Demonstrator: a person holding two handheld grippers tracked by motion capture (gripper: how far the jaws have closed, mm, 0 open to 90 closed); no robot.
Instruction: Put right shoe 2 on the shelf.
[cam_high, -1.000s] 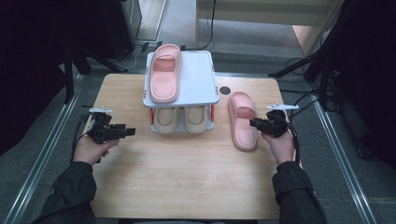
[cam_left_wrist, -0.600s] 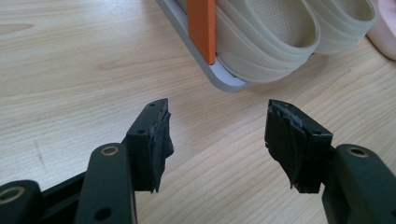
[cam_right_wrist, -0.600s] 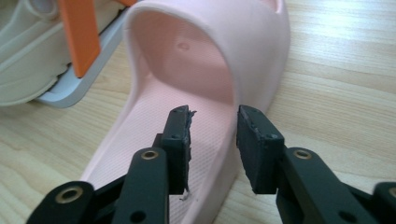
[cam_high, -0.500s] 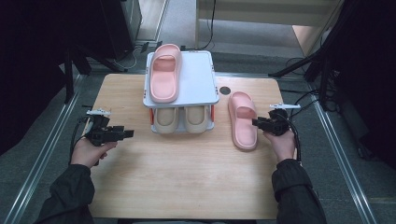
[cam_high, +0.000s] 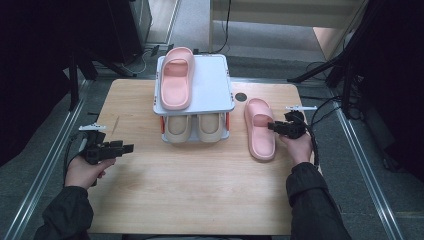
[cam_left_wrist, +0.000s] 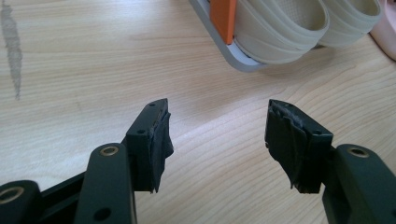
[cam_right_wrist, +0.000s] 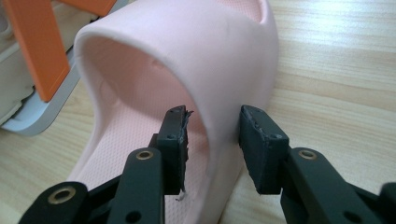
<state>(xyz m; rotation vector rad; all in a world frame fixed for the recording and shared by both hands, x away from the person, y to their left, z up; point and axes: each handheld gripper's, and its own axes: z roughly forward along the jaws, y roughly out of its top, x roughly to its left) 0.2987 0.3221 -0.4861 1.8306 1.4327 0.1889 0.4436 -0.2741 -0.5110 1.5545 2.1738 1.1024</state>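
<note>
pink slipper (cam_high: 260, 129) on table | right gripper (cam_right_wrist: 212, 135) straddles its strap | left gripper (cam_left_wrist: 217, 135) jaws apart

Light wooden table (cam_high: 200, 200), small two-tier shoe rack (cam_high: 220, 102) standing at its far middle, pink slipper (cam_high: 260, 129) lying just right of it.
</note>
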